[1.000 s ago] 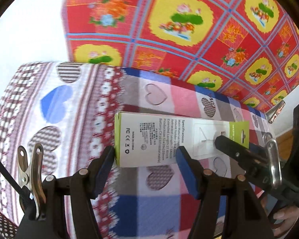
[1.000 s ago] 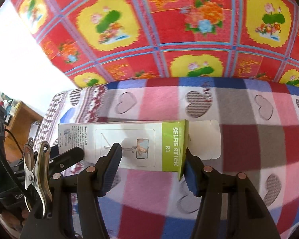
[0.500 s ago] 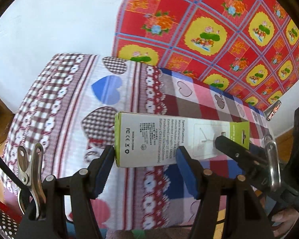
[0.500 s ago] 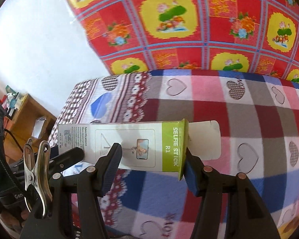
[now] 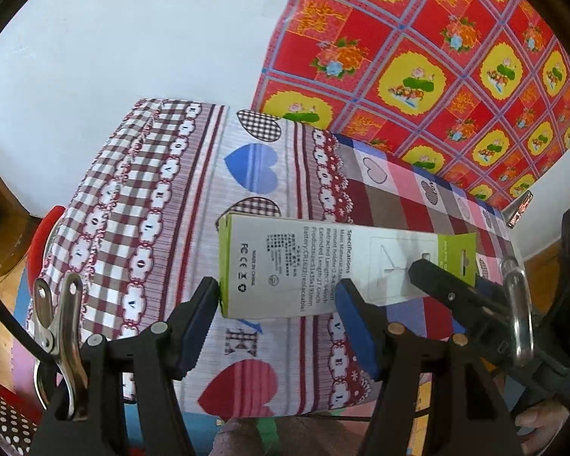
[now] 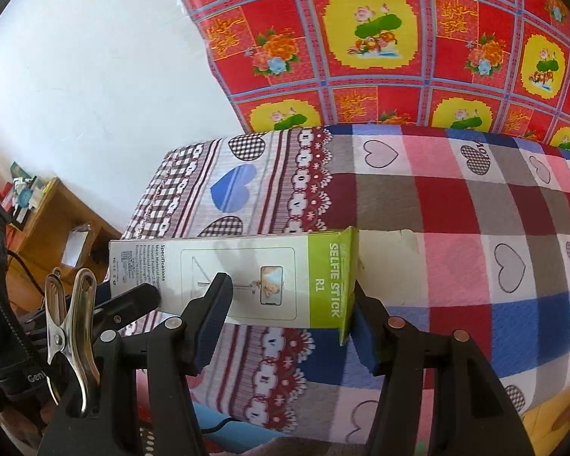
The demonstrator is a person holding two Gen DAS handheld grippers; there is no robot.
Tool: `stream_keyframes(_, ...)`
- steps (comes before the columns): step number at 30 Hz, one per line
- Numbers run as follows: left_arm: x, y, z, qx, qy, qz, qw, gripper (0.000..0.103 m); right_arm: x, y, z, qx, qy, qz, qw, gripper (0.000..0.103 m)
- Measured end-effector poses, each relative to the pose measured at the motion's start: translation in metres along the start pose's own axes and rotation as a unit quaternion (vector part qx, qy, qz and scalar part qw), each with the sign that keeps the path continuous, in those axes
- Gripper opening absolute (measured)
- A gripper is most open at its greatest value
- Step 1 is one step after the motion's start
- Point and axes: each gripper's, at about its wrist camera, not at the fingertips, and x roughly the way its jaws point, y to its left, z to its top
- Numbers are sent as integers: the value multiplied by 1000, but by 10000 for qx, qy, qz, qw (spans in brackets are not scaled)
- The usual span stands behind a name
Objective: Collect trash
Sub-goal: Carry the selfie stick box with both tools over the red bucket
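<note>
A long white and green selfie stick box hangs in the air over the bed, carried between both grippers. My left gripper is shut on its white end with the printed specifications. My right gripper is shut on the green end of the box, where an open flap sticks out to the right. The right gripper's black finger shows on the box in the left wrist view. The left gripper's finger shows in the right wrist view.
Below lies a bed with a heart-patterned checked blanket. A red floral cloth hangs on the white wall behind. A wooden desk stands at the left, a red dotted stool low left. A person's hand holds the right gripper.
Both grippers have carried the box sideways toward the bed's left end. The blanket's edge, the white wall, the desk and the floor have come into view. The grips have not changed.
</note>
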Motion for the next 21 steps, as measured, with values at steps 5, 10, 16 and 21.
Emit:
stream_keyframes(5,-2,10,5,-101,4,-31,9999,67,-1,10,4,1,-14,54,10000,60)
stream_keyframes(10,0,17,10,-168,-3,20,9999,67,3,17,11,-46,26,74,10000,60)
stream_keyframes(16,1,30,21,-387,-54,169,9991,67,16,24,28,-185,74,235,9995,60)
stream_keyframes(21,0,41,27,-621,-152,357,9973,67,28,35,45,-461,105,437,9979,60)
